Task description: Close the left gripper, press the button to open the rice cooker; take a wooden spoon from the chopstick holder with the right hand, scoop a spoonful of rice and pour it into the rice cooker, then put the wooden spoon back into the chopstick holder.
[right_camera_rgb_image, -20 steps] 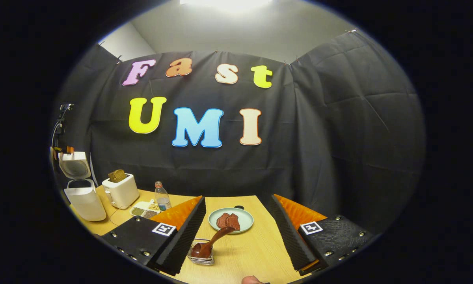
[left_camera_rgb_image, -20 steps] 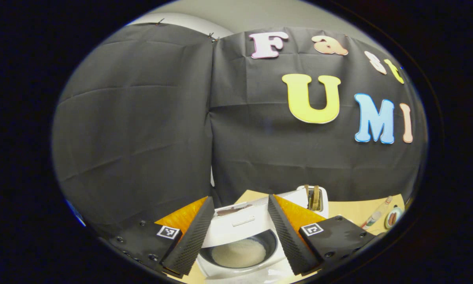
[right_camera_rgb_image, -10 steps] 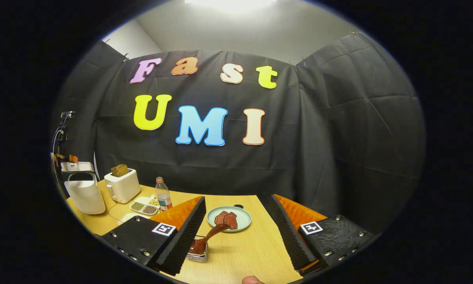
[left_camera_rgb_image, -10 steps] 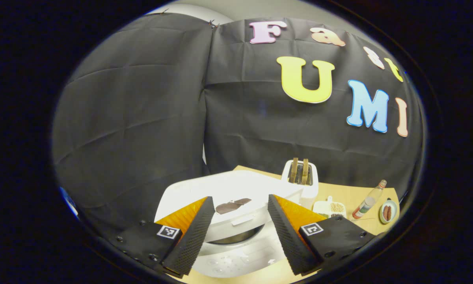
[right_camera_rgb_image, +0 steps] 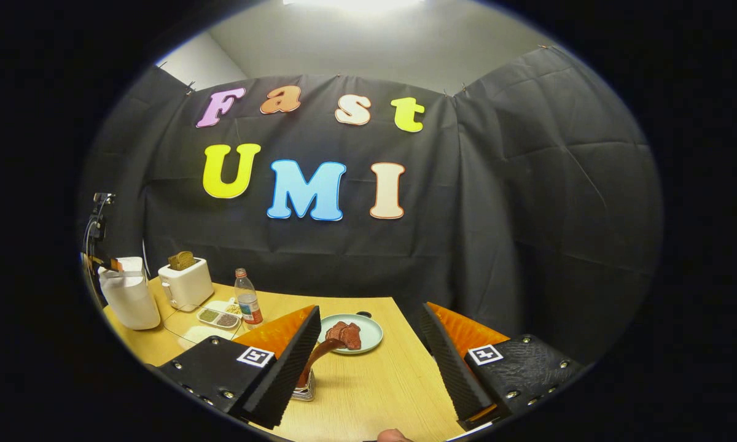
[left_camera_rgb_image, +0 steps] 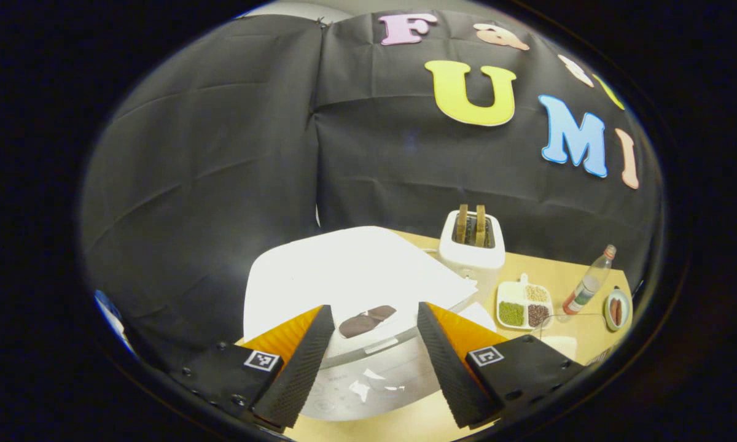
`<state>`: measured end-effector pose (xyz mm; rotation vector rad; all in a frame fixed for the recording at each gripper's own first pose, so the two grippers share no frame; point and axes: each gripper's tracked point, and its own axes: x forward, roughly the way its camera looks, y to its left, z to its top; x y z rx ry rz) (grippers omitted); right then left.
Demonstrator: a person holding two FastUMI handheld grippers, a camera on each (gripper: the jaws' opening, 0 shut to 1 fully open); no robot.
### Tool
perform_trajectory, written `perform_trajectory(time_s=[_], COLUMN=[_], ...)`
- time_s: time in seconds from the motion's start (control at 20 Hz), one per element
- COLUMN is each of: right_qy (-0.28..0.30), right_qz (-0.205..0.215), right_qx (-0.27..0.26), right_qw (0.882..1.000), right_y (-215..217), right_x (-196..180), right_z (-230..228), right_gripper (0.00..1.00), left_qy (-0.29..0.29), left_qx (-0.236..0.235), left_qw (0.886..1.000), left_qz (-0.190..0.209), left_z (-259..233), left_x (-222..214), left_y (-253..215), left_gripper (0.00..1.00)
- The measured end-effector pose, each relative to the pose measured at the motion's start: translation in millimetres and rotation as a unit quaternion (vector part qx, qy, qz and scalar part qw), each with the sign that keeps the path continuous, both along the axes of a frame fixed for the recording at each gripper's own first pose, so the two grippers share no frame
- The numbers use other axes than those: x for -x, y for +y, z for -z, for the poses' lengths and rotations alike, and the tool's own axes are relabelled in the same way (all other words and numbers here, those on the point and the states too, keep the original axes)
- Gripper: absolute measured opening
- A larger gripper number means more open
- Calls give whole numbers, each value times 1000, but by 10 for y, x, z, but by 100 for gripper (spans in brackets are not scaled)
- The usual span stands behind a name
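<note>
The white rice cooker (left_camera_rgb_image: 350, 276) stands with its lid down, a dark oval button (left_camera_rgb_image: 365, 319) at the lid's front edge. My left gripper (left_camera_rgb_image: 374, 309) is open, and its fingers frame that front edge from just above. In the right gripper view the cooker (right_camera_rgb_image: 129, 301) stands far left on the table. The wooden spoon (right_camera_rgb_image: 319, 355) leans out of the small wire chopstick holder (right_camera_rgb_image: 304, 393), bowl end down. My right gripper (right_camera_rgb_image: 371, 309) is open, and the holder sits by its left finger with nothing gripped.
A white toaster (left_camera_rgb_image: 471, 245) with bread stands behind the cooker. Right of it lie a divided dish of grains (left_camera_rgb_image: 524, 304) and a bottle (left_camera_rgb_image: 586, 288). A green plate of meat (right_camera_rgb_image: 350, 331) lies past the spoon. The wooden table (right_camera_rgb_image: 381, 393) ends near the black cloth.
The cooker's lid has swung down from open to shut, hiding the rice in the pot. My left gripper has pulled back and up. The right gripper has drifted right of the holder.
</note>
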<state>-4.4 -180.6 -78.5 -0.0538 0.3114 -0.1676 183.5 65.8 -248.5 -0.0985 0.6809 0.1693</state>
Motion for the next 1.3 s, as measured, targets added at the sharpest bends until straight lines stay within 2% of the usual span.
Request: perform_trajectory(time_s=[0.1, 0.15, 0.2, 0.3, 0.35, 0.4, 0.6, 0.65, 0.7, 0.8, 1.05, 1.3], right_qy=[3, 3, 2, 1, 1, 1, -2, -4, -5, -8, -26, -41], right_qz=[2, 5, 7, 7, 6, 6, -1, -3, -8, -16, -42, -81], right_qx=[2, 3, 5, 4, 3, 2, -5, -9, -13, -16, -22, -30], right_qw=[1000, 1000, 1000, 1000, 1000, 1000, 1000, 1000, 1000, 1000, 999, 995], right_y=[-33, -49, -71, -59, -52, -52, 26, 57, 94, 138, 234, 445], right_x=[16, 22, 17, 10, -5, -16, -52, -62, -67, -67, -125, -186], right_z=[31, 32, 31, 41, 46, 52, 75, 78, 88, 98, -28, -169], right_gripper=[99, 99, 99, 99, 99, 99, 99, 99, 99, 99, 99, 99], left_qy=[3, 3, 4, 17, 9, 18, 20, 8, 0, -7, -27, -121], left_qx=[-4, -6, -9, -4, -3, 2, 50, 70, 93, 115, 112, 64], left_qw=[1000, 1000, 1000, 1000, 1000, 1000, 998, 997, 995, 992, 992, 991], left_qz=[1, 2, 4, 3, 2, 2, -29, -38, -45, -43, -57, -11], left_z=[36, 47, 68, 143, 91, 153, 155, 129, 86, 20, -69, -763], left_x=[0, -11, -12, 4, -19, -29, -15, -40, -55, -67, -3, 273], left_y=[-18, -27, -47, -68, -75, -69, -48, -44, -37, -4, 44, -64], left_gripper=[98, 92, 98, 99, 94, 100, 100, 98, 100, 97, 97, 96])
